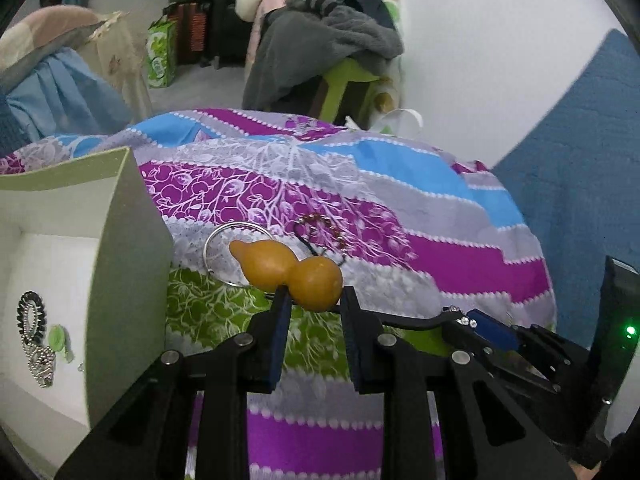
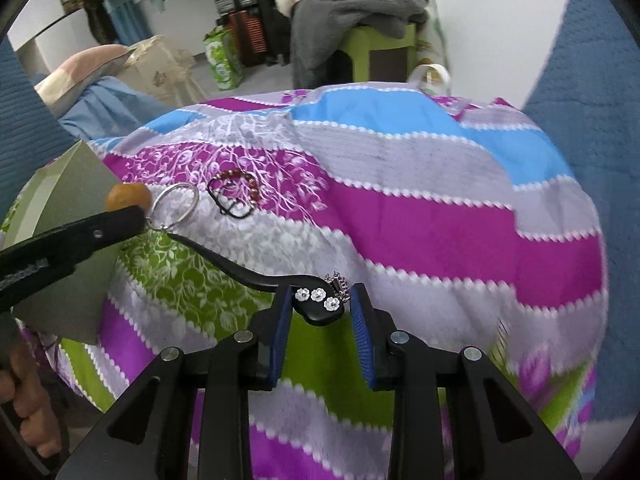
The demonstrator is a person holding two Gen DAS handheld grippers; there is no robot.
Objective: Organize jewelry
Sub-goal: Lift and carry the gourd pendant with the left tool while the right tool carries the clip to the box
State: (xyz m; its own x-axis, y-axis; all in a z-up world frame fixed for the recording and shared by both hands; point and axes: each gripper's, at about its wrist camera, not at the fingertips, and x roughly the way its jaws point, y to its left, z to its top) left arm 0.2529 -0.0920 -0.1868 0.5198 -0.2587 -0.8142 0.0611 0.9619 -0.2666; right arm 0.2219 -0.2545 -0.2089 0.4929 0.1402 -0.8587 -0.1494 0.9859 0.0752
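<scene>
The left gripper (image 1: 314, 296) has its two blue-padded jaws closed on the round bottom of a yellow gourd charm (image 1: 290, 270), low in the middle of the left wrist view; the charm's narrow end points to the upper left, over a silver key ring (image 1: 224, 248) that looks joined to it. In the right wrist view the right gripper (image 2: 320, 306) grips the wide end of a black hair stick (image 2: 256, 276), whose head carries three small white flowers (with a little silver dangle beside them), while its thin tip runs up and left toward the key ring. Just past the ring, a bracelet of brown beads (image 2: 238, 192) on a black cord lies on the striped purple, blue, grey and green bedsheet (image 2: 420, 208). At the left edge of the left view stands an open pale green box (image 1: 120, 248), with a dark hair tie (image 1: 31, 314) and a silver chain (image 1: 40, 360) lying on its white floor.
</scene>
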